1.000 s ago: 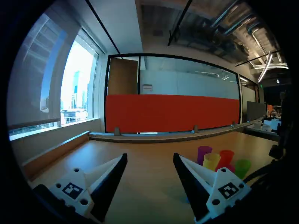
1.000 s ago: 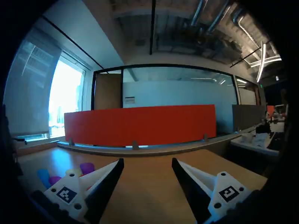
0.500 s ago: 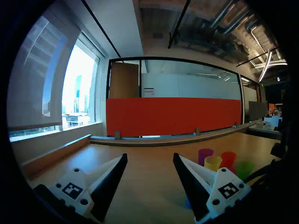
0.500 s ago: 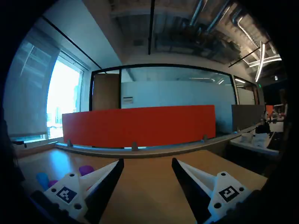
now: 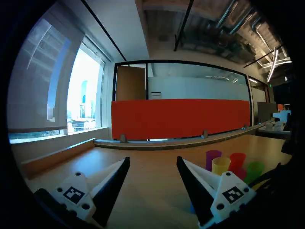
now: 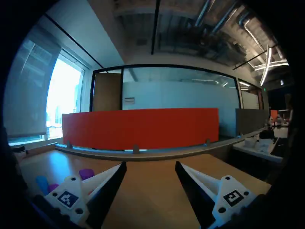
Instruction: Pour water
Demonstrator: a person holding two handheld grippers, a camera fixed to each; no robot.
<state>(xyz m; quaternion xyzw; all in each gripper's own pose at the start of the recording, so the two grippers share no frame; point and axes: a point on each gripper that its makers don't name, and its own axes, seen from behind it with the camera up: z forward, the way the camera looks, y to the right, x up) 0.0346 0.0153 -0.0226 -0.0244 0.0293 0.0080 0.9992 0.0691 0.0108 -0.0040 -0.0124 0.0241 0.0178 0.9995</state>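
Note:
Several coloured plastic cups stand on the wooden table (image 5: 152, 171). In the left gripper view a purple cup (image 5: 212, 158), a yellow cup (image 5: 220, 165), a red cup (image 5: 237, 160) and a green cup (image 5: 254, 170) cluster beside the right finger. My left gripper (image 5: 152, 162) hangs open above the table, nothing between its fingers. In the right gripper view a purple cup (image 6: 86, 173) and a blue cup (image 6: 42, 183) peek out behind the left finger. My right gripper (image 6: 150, 165) is open and holds nothing.
An orange divider panel (image 5: 179, 118) runs along the table's far edge, on a grey rail. A window (image 5: 82, 103) and a low wooden ledge lie to the left. Another desk (image 6: 259, 147) with items stands to the right.
Both views have tilted slightly; the cups sit a little further right in the left gripper view and a little lower left in the right gripper view. Both grippers stay open.

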